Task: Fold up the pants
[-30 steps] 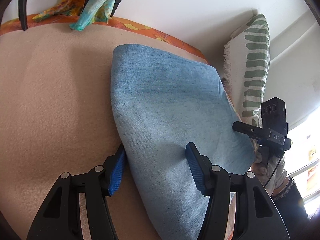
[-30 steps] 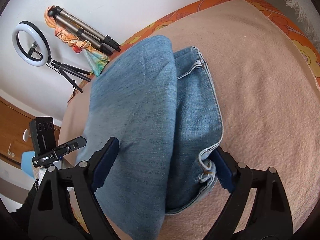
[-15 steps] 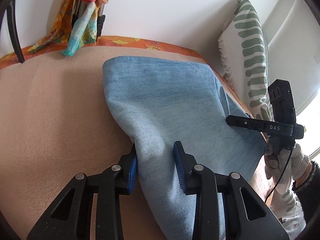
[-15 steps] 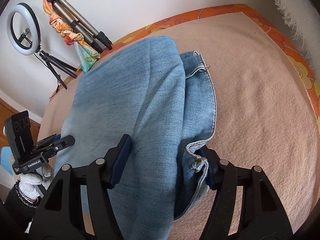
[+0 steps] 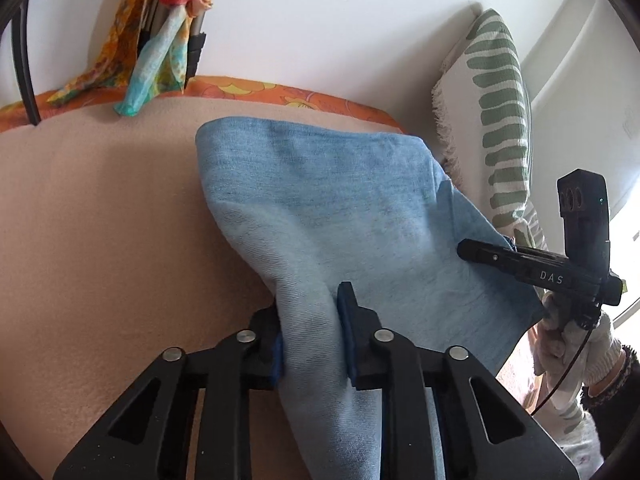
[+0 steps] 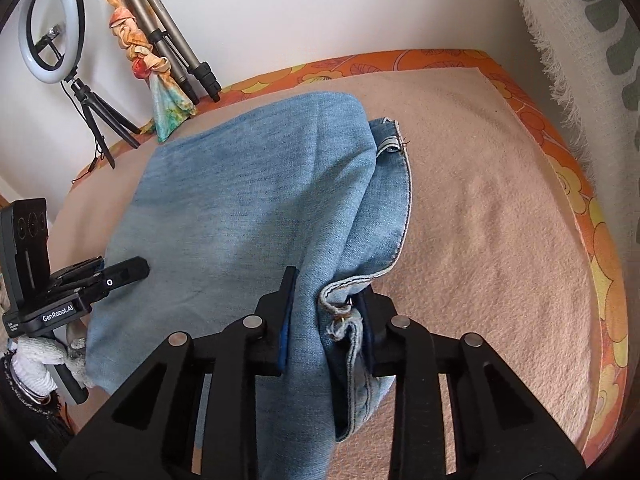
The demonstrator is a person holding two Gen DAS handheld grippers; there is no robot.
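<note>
Because both near corners of the jeans (image 5: 332, 216) need to travel together for the next fold, I have each gripper clamped on one of them. My left gripper (image 5: 310, 334), at lower centre of its view, has its blue pads pinched tight on a bunched edge of plain denim. My right gripper (image 6: 326, 312), at lower centre of its own view, is squeezed on the stacked layers where a stitched hem and frayed threads show. Everything else of the jeans lies already doubled on the peach blanket (image 6: 480, 208), filling the middle of both frames, its far fold near the orange floral bedspread (image 6: 400, 60). I judge that grip keeps the layers aligned when lifted. A leaf-patterned pillow (image 5: 496, 92) stands at upper right of the left view, clear of the denim.
</note>
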